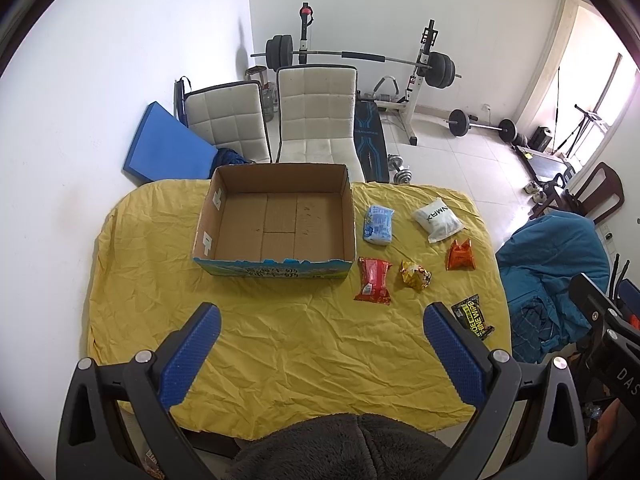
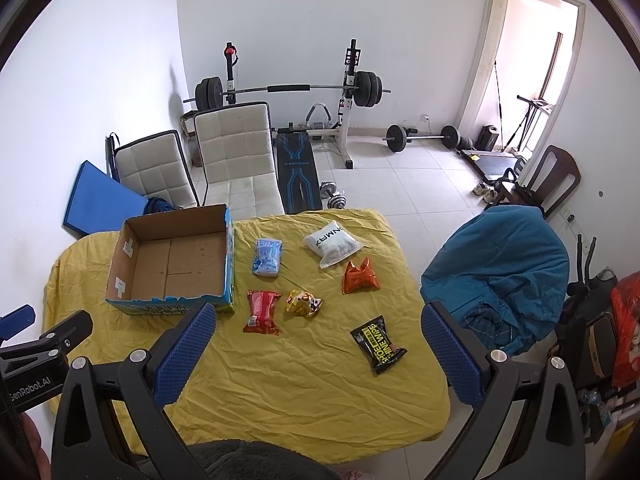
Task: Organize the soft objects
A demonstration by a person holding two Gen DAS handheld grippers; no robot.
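Observation:
An open cardboard box (image 1: 276, 216) (image 2: 176, 264) stands empty on the yellow-clothed table (image 1: 280, 352) (image 2: 304, 392). To its right lie soft packets: a blue-white pack (image 1: 378, 224) (image 2: 267, 257), a white pouch (image 1: 438, 220) (image 2: 334, 244), a red packet (image 1: 373, 280) (image 2: 262, 312), a gold packet (image 1: 416, 275) (image 2: 304, 302), an orange packet (image 1: 461, 255) (image 2: 359, 278) and a black-yellow packet (image 1: 474, 317) (image 2: 378, 344). My left gripper (image 1: 322, 320) is open and empty above the near table. My right gripper (image 2: 320, 320) is open and empty, held above the packets.
Two white chairs (image 1: 316, 112) stand behind the table, with a blue mat (image 1: 164, 144) against the wall. A chair draped in teal cloth (image 2: 500, 280) stands to the right. A weight bench and barbells (image 2: 296, 92) fill the far room.

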